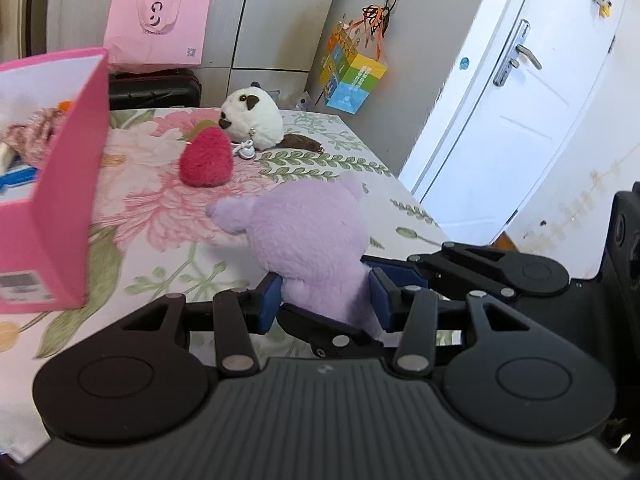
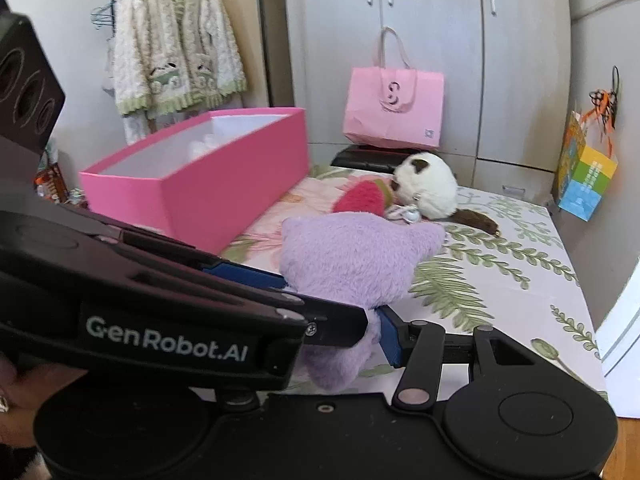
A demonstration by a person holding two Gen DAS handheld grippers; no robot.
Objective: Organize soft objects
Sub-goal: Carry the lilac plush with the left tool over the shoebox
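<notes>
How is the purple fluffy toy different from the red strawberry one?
The purple plush toy is bigger and pale; the strawberry plush is smaller and deep red with a green top. The purple one is pinched by the left claw and right claw; the strawberry lies free on the bedsheet. Both are soft.

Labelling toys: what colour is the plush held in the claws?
Lilac plush, clearest in the right wrist view.

Black left gripper and right gripper, blue pads, silver rivets, "GenRobot.AI" lettering.
</notes>
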